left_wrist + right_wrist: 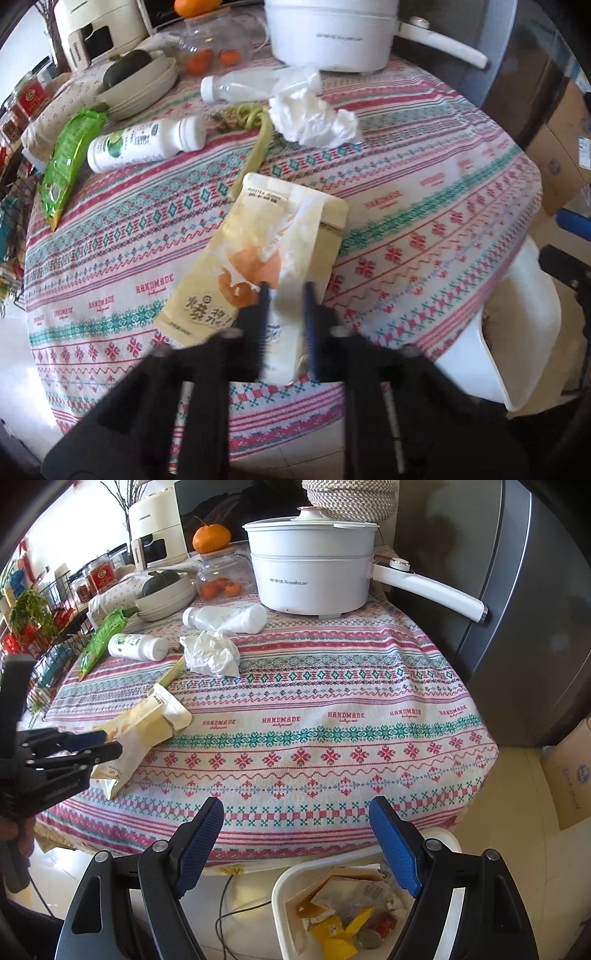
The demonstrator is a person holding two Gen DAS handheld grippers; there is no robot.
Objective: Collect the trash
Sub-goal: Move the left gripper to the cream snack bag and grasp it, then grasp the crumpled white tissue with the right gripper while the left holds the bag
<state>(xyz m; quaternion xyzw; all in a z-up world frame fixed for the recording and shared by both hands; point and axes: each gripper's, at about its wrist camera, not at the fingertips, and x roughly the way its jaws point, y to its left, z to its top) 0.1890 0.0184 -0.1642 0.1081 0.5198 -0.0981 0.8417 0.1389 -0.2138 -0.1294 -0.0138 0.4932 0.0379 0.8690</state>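
A yellow snack wrapper (pixel 258 254) lies on the patterned tablecloth (pixel 424 206) near the front edge. My left gripper (pixel 286 291) is closed on its near end; from the right wrist view (pixel 107 744) the fingers pinch the wrapper (pixel 144 731). My right gripper (pixel 295 830) is open and empty, held above a white trash bin (pixel 291 878) that holds several scraps. Further back lie a crumpled tissue (pixel 314 118), a white bottle with a green label (pixel 140 142), a clear empty bottle (pixel 236 86), a green wrapper (pixel 66 158) and green peel (pixel 258 140).
A white electric pot (pixel 310 576) with a long handle stands at the back. A bowl stack with a dark squash (pixel 166 590), a jar of oranges (pixel 221 579) and an appliance (pixel 159 531) stand behind. A grey fridge (pixel 517 609) is right. The bin (pixel 517 332) sits below the table's right edge.
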